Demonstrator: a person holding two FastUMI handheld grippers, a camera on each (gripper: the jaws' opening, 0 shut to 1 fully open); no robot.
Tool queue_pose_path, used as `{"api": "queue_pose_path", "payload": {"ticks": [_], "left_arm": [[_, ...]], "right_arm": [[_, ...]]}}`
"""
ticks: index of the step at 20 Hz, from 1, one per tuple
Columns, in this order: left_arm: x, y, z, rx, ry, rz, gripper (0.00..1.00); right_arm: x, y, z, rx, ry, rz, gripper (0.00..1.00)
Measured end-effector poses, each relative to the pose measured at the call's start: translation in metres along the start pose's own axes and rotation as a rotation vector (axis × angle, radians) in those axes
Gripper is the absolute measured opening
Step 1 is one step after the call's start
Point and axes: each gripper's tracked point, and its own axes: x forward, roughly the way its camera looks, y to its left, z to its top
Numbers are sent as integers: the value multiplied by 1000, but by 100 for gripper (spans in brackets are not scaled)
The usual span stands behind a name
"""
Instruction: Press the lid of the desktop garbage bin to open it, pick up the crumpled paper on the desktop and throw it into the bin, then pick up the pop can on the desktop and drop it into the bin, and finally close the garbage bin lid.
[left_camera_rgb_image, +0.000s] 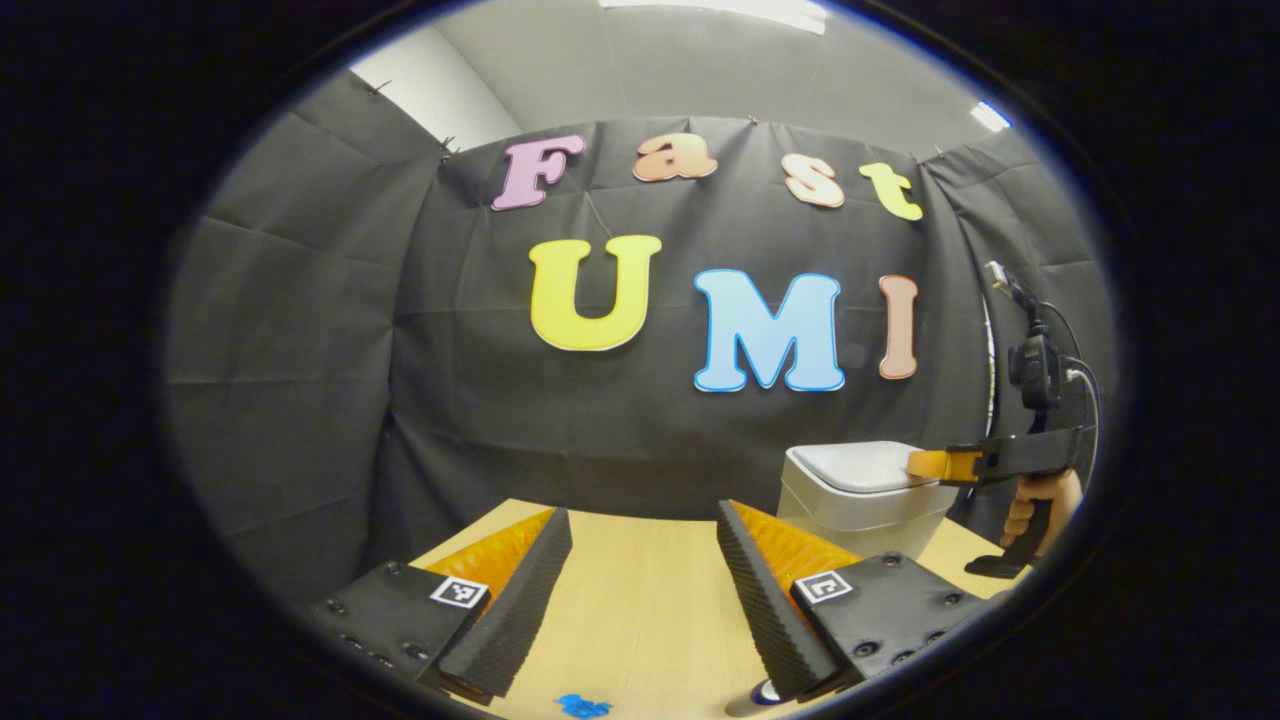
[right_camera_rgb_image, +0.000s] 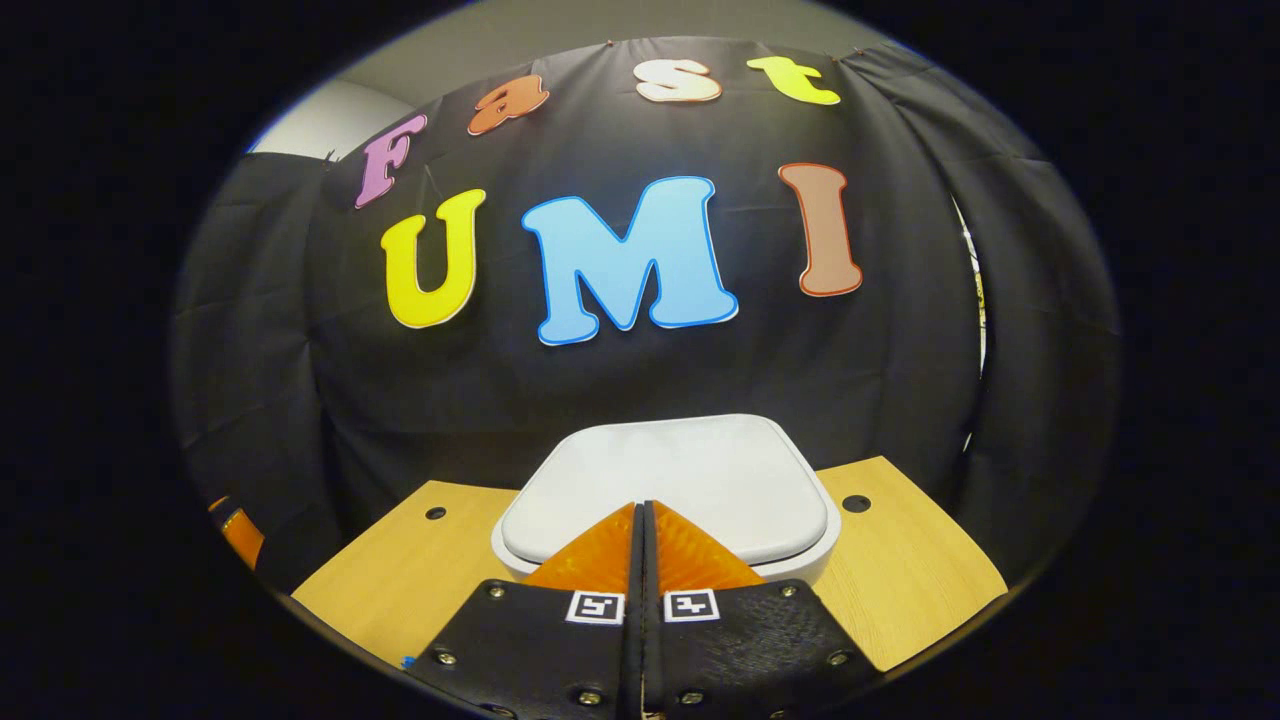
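The white desktop bin (left_camera_rgb_image: 858, 498) stands on the wooden table at the right, its lid (right_camera_rgb_image: 670, 478) down. My right gripper (right_camera_rgb_image: 643, 508) is shut with nothing between its fingers, its tips over the near part of the lid; I cannot tell if they touch. In the left gripper view the right gripper (left_camera_rgb_image: 928, 465) reaches in from the right onto the lid, held by a hand (left_camera_rgb_image: 1040, 505). My left gripper (left_camera_rgb_image: 643, 512) hangs open over the table, left of the bin, with nothing between its fingers.
A blue mark (left_camera_rgb_image: 583, 706) lies on the table (right_camera_rgb_image: 900, 570) near the bottom edge. A small round object (left_camera_rgb_image: 765, 692) peeks out by the left gripper's right finger. Black cloth walls close off the back and sides. Two small holes sit in the tabletop beside the bin.
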Motion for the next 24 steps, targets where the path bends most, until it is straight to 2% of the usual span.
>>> {"api": "queue_pose_path", "payload": {"ticks": [7,13,19,24], "left_arm": [[-7,16,-11,-26,22,42,96],[-16,23,-18,-40,39,63,96],[-22,26,-32,-22,65,52,96],[-31,37,-68,3,132,44,96]], "right_arm": [[-20,9,49,-45,-130,6,0],[-40,8,47,-76,-138,6,0],[-62,8,43,-111,-149,-4,0],[-88,5,40,-139,-178,-36,0]]}}
